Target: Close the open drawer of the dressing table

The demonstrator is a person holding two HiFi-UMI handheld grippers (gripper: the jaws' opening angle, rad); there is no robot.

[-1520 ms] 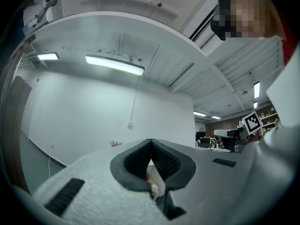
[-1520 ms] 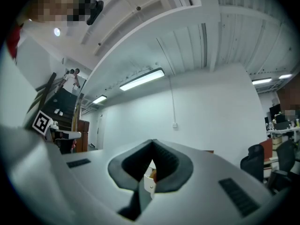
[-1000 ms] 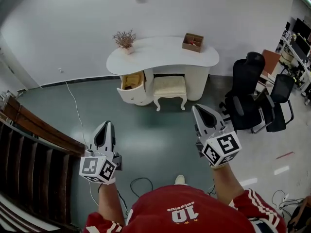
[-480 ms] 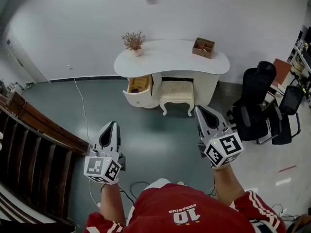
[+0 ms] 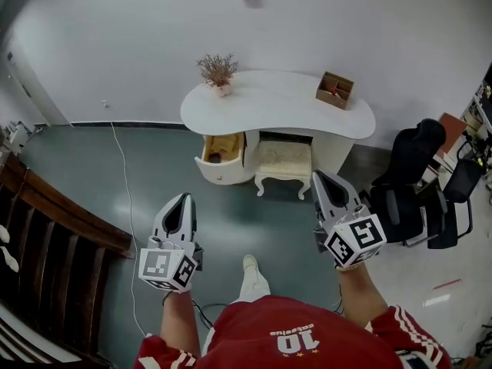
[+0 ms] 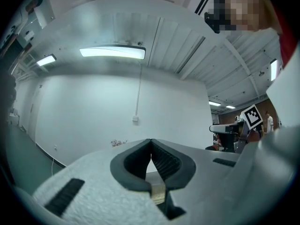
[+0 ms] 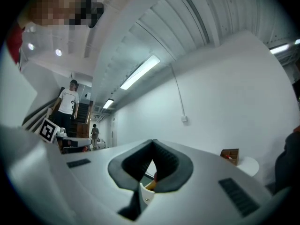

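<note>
Two grippers are held out ahead of you, both empty; your left gripper (image 5: 183, 200) has its jaws closed tip to tip with nothing between them; your right gripper (image 5: 320, 178) looks the same, pads meeting at the tips and gripping nothing. Both point roughly level toward the dressing table (image 5: 284, 102), which stands against the white wall (image 5: 138, 29) and is well apart from either gripper.

The drawer (image 5: 219, 177) sits on the table's left side as you face it; it is pulled out, its rounded white front toward you and its yellowish inside showing. Something small and dark lies in it, possibly a loose object, though it is too small to tell. A cream stool (image 5: 284, 160) is tucked under the middle of the table, just beside the drawer on its right.

On the tabletop a potted dried plant (image 5: 218, 71) stands at the left end and a wooden box (image 5: 334, 91) at the right end; they are well apart. Black office chairs (image 5: 415, 183) stand to the right of the table; a dark wooden staircase (image 5: 54, 229) fills the left edge; a white cable (image 5: 123, 183) runs from the wall across the grey-green floor (image 5: 154, 152). Your shoe (image 5: 250, 264) shows between the two grippers.
</note>
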